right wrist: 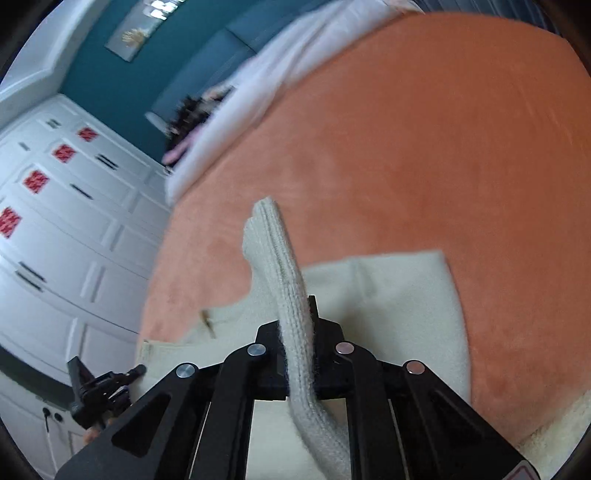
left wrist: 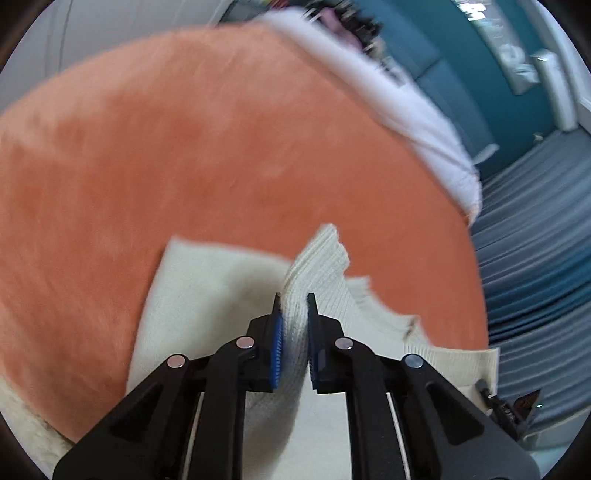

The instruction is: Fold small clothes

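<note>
Cream knit garment (left wrist: 221,295), ribbed at the edge and soft and fuzzy on the body, lying partly flat on orange blanket (left wrist: 184,147). Left claw (left wrist: 294,306) nearly closed on a raised ribbed fold. Right claw (right wrist: 297,314) closed tight on a thick ribbed band, standing up between the fingers.

Ribbed cream knit garment (right wrist: 295,317) ran past the lower frame edge, its fold hiding the right gripper's pads. Beyond the garment, a dark cluttered heap (left wrist: 354,22) beside the white bedding (left wrist: 417,114) was motion-blurred, unidentifiable.
</note>
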`<state>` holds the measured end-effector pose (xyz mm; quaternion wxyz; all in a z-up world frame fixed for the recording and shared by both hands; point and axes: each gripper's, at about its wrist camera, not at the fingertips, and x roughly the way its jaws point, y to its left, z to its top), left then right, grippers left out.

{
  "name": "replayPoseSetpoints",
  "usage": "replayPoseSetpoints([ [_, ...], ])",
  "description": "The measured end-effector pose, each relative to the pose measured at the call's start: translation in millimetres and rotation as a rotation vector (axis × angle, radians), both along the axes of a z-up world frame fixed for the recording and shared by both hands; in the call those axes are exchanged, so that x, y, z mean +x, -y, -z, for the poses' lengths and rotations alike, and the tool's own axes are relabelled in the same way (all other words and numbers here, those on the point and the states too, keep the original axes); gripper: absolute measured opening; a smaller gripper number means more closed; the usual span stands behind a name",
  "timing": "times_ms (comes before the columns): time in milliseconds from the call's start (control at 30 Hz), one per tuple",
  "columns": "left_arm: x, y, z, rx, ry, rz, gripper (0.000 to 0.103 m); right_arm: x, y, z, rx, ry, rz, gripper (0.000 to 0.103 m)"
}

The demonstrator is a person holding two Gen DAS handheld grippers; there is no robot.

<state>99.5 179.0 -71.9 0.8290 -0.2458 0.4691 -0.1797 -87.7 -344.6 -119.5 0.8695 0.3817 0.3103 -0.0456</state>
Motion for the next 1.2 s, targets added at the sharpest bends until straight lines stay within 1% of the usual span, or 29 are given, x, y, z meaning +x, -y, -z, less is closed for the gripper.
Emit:
replayPoseSetpoints([
  [33, -2.1, -0.8, -11.9, 0.013, 0.034, -0.007, 0.01, -7.1, -1.8, -18.2, -0.021, 0.063, -0.011, 0.008],
  [67, 0.6, -1.2, -14.6, 0.025, 0.046, -0.02, 0.01, -11.7, -2.0, -28.8, -0.051, 0.098, -0.01, 0.008],
  [100, 6.9, -1.0, -11.0, 0.047, 0.04, -0.032, 0.01, -11.8, 1.1, -30.5, -0.085, 0.097, 0.004, 0.007],
  [133, 16.5, 1.4, 1.3, 0.078, 0.011, -0.029, 0.01, -5.8, 8.3, -20.5, -0.098, 0.05, 0.017, 0.007],
  [167, 25.8, 4.8, 18.7, 0.112, -0.023, -0.022, 0.01, 0.5, 17.8, -0.9, -0.097, -0.027, 0.031, 0.007],
  [233, 38.8, 16.2, 59.8, 0.21, -0.116, 0.005, 0.01, 18.5, 36.6, 58.6, -0.053, -0.236, 0.051, 0.007],
  [267, 40.1, 18.4, 73.3, 0.238, -0.136, 0.012, 0.01, 22.4, 39.6, 80.7, -0.03, -0.314, 0.049, 0.007],
  [300, 37.1, 19.2, 75.7, 0.245, -0.109, 0.007, 0.011, 20.9, 40.3, 87.6, -0.013, -0.304, 0.052, 0.006],
  [367, 33.2, 17.1, 68.8, 0.235, -0.095, -0.001, 0.014, 15.6, 39.0, 76.1, 0.0, -0.274, 0.08, 0.011],
  [400, 32.5, 15.7, 66.2, 0.222, -0.096, -0.007, 0.016, 12.1, 37.0, 67.2, -0.004, -0.265, 0.097, 0.018],
  [467, 24.0, 11.7, 50.3, 0.229, -0.067, -0.035, 0.021, 0.1, 24.8, 44.4, -0.102, -0.257, 0.139, 0.02],
  [533, 6.6, 14.4, 30.4, 0.221, -0.002, -0.059, 0.04, -13.0, -1.0, 17.0, -0.225, -0.217, 0.156, 0.032],
  [567, -5.1, 19.3, 20.1, 0.216, 0.026, -0.061, 0.044, -14.8, -17.2, 6.6, -0.252, -0.19, 0.131, 0.032],
  [633, -28.9, 38.4, 7.4, 0.206, 0.066, -0.013, 0.048, -12.7, -59.0, -2.1, -0.252, -0.143, 0.008, 0.032],
  [667, -39.6, 51.3, 6.6, 0.203, 0.065, 0.03, 0.048, -7.4, -77.4, -0.9, -0.241, -0.142, -0.07, 0.032],
  [733, -56.7, 76.7, 12.4, 0.19, 0.049, 0.115, 0.048, 11.7, -130.2, 13.2, -0.182, -0.155, -0.255, 0.031],
  [767, -64.0, 90.0, 19.6, 0.201, 0.036, 0.165, 0.049, 17.3, -154.7, 23.4, -0.162, -0.163, -0.341, 0.029],
  [800, -67.8, 99.7, 27.8, 0.236, 0.022, 0.195, 0.049, 24.9, -170.3, 27.9, -0.172, -0.178, -0.392, 0.023],
  [867, -70.3, 99.3, 46.7, 0.316, -0.016, 0.196, 0.048, 24.2, -178.2, 43.3, -0.204, -0.221, -0.425, 0.019],
  [900, -69.7, 89.9, 52.9, 0.328, -0.022, 0.177, 0.046, 18.0, -165.4, 47.6, -0.201, -0.235, -0.392, 0.018],
  [933, -69.8, 75.2, 56.0, 0.313, -0.025, 0.154, 0.045, 9.4, -146.1, 50.1, -0.197, -0.254, -0.333, 0.017],
  [967, -69.2, 60.7, 58.9, 0.293, -0.029, 0.132, 0.045, -4.1, -118.6, 51.7, -0.184, -0.274, -0.254, 0.013],
  [1000, -69.7, 49.4, 61.0, 0.308, -0.036, 0.101, 0.045, -22.0, -99.3, 54.8, -0.167, -0.293, -0.182, 0.002],
  [1033, -68.9, 38.7, 63.5, 0.323, -0.041, 0.082, 0.043, -41.1, -76.3, 58.2, -0.164, -0.326, -0.108, 0.0],
  [1067, -68.5, 29.6, 67.4, 0.302, -0.047, 0.079, 0.04, -57.0, -52.6, 60.8, -0.205, -0.393, -0.019, 0.0],
  [1100, -67.5, 23.6, 70.9, 0.273, -0.055, 0.072, 0.037, -79.6, -37.6, 64.3, -0.213, -0.412, 0.028, 0.0],
  [1133, -67.6, 23.5, 71.3, 0.27, -0.055, 0.068, 0.037, -86.6, -23.5, 65.8, -0.13, -0.373, 0.026, 0.0],
  [1167, -67.1, 27.4, 70.7, 0.291, -0.051, 0.07, 0.037, -92.0, -15.3, 66.1, -0.084, -0.366, 0.04, 0.0],
  [1200, -67.0, 31.6, 68.9, 0.315, -0.047, 0.071, 0.039, -92.9, -15.6, 63.6, -0.101, -0.372, 0.047, 0.0],
])
